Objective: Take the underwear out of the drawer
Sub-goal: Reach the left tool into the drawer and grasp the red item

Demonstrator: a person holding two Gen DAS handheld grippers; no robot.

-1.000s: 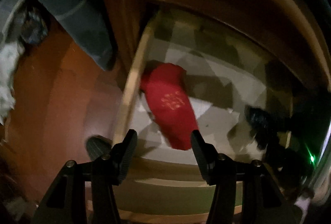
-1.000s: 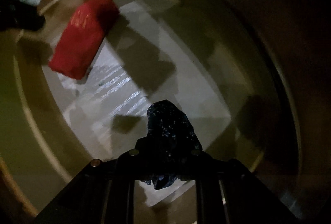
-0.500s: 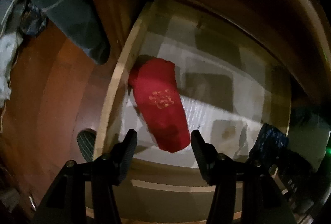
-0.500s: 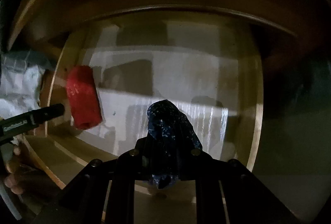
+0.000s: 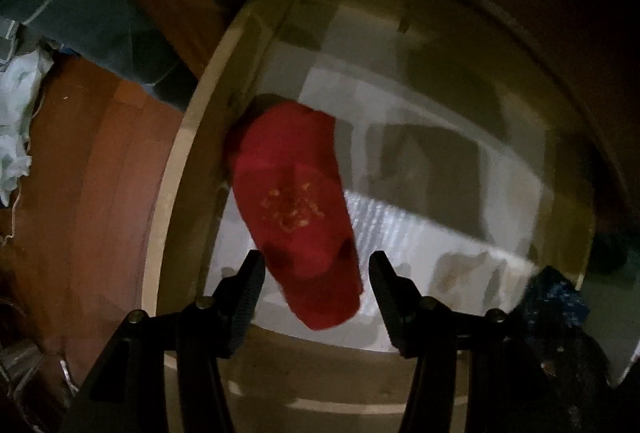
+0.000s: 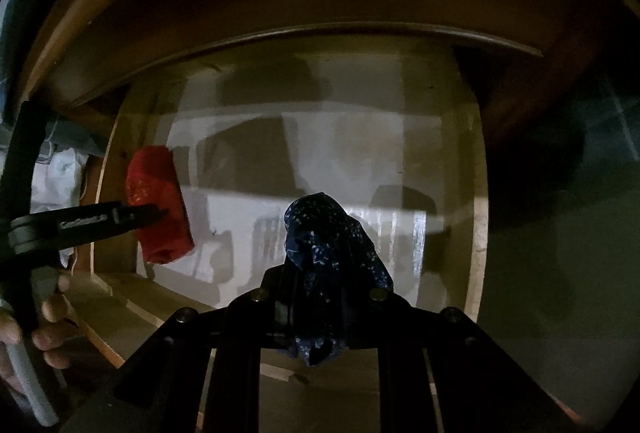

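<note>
Left gripper [image 5: 316, 275] was angled down into the open drawer [image 5: 188, 137], fingers spread wide, nothing between the pads. Its two fingertips [image 5: 252, 269] flanked the near end of the red underwear [image 5: 294, 209]; contact could not be told. In the right wrist view the left gripper [image 6: 158, 213] came in from the drawer's left side, one finger crossing in front of the red underwear [image 6: 160, 205], with the person's hand [image 6: 44, 317] wrapped round the handle just outside the drawer's front-left corner.

Right gripper [image 6: 316, 297] was pointed level into the drawer [image 6: 478, 193] from its front edge, fingers pressed together, pinching the dark blue speckled underwear [image 6: 324, 233]. That piece was bunched up, sticking out above and hanging below the fingers, held clear of the drawer floor. From the left wrist view it showed at the drawer's front-right corner [image 5: 556, 297].

Red underwear was folded or rolled, lying on the white liner [image 5: 416, 233] against the drawer's left wall. A gold print sat on its top face, too blurred to read. White lettering on the left gripper's finger, also unreadable.

Outside the drawer's left wall: reddish wood floor [image 5: 80, 193], grey-blue fabric [image 5: 92, 21], white cloth [image 5: 16, 125].
</note>
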